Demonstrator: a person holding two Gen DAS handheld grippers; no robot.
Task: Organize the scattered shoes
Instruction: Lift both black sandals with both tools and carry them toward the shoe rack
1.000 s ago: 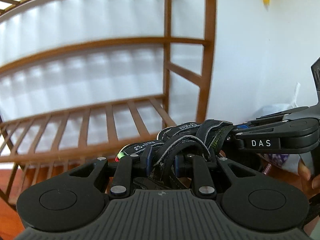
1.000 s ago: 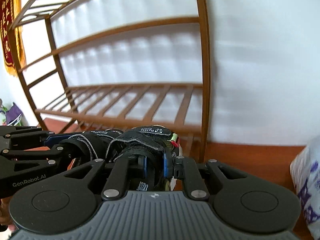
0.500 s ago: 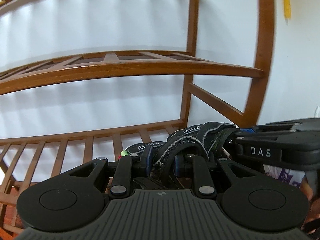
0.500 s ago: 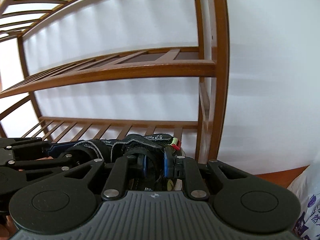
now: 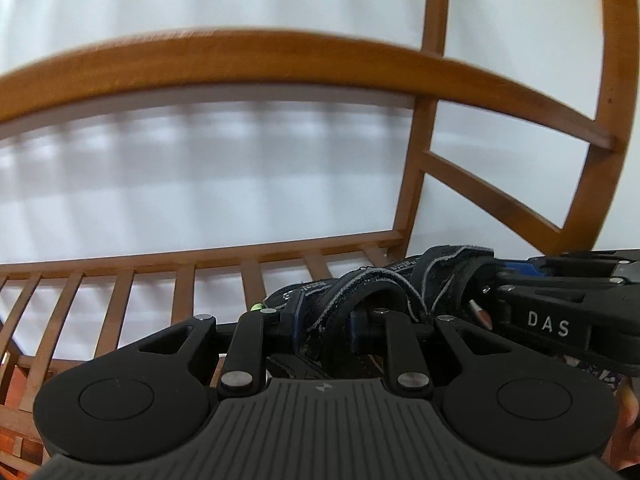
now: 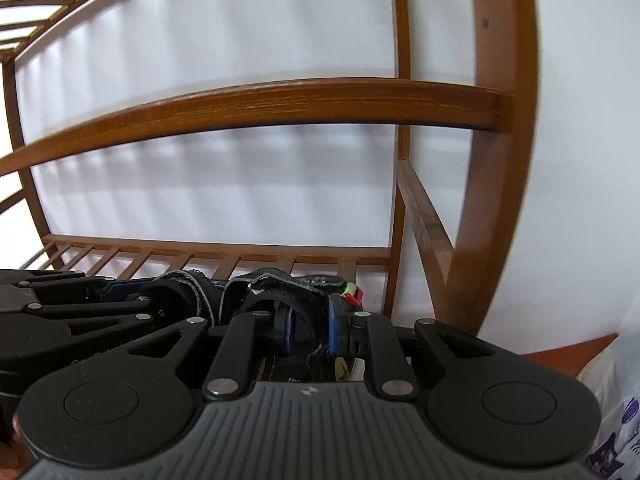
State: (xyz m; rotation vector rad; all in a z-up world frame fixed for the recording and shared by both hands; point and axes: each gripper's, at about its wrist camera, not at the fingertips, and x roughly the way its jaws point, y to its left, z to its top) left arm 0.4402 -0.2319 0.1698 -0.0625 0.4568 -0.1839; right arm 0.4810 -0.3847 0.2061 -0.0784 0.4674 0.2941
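I had 2 black sandals, 1 in each gripper. My left gripper (image 5: 322, 322) had its fingers clamped on the strap of the left sandal (image 5: 352, 292). My right gripper (image 6: 308, 330) had its fingers clamped on the strap of the right sandal (image 6: 280, 286). The 2 sandals sat side by side, touching or nearly so. Just ahead of the fingers was the slatted shelf (image 6: 224, 258) of a brown wooden shoe rack (image 5: 248, 56), and the toes reached over its slats. Another shelf bar crossed above the fingers. A white wall (image 6: 200, 184) stood behind the rack.
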